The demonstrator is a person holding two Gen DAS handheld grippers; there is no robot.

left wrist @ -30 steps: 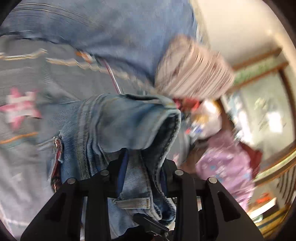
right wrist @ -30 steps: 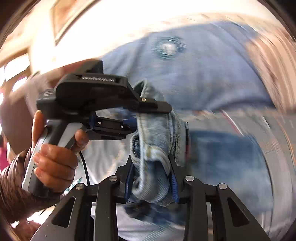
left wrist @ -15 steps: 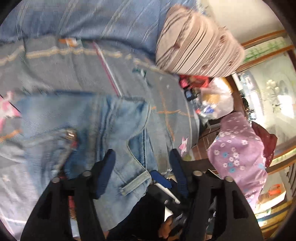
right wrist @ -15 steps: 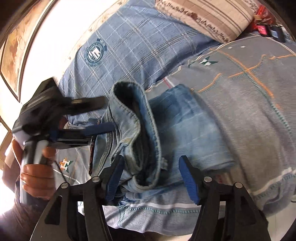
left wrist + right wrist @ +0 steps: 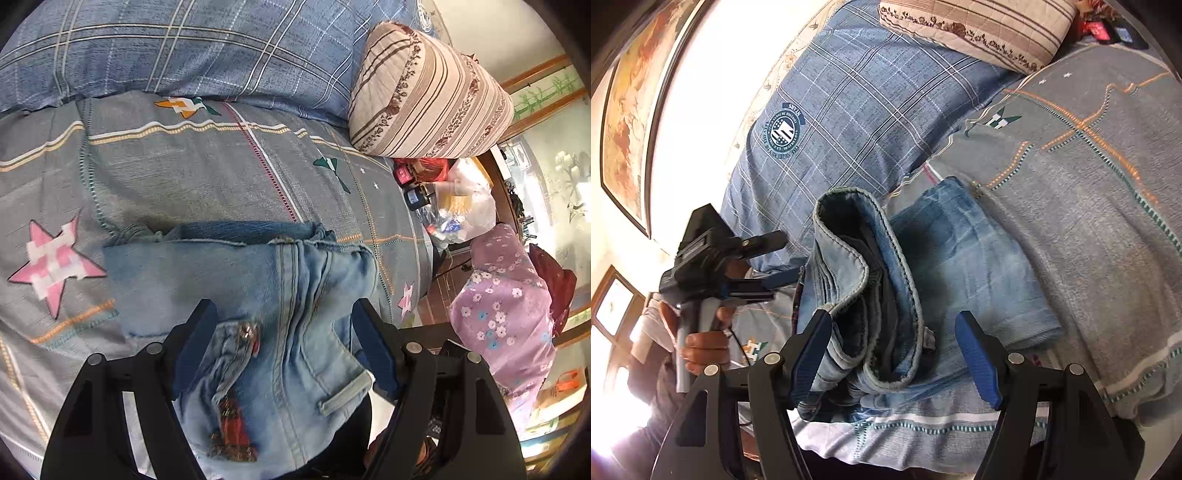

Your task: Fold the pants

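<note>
Folded jeans (image 5: 258, 295) are laid on the bed (image 5: 184, 166), near a striped pillow (image 5: 424, 92). Left tool (image 5: 280, 339) & right tool (image 5: 894, 350) are seen w/ jaws just opened wide; denim lies between, ungripped.

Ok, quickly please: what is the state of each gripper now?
Left gripper: open, just released the jeans.
Right gripper: open, just released them too.
</note>
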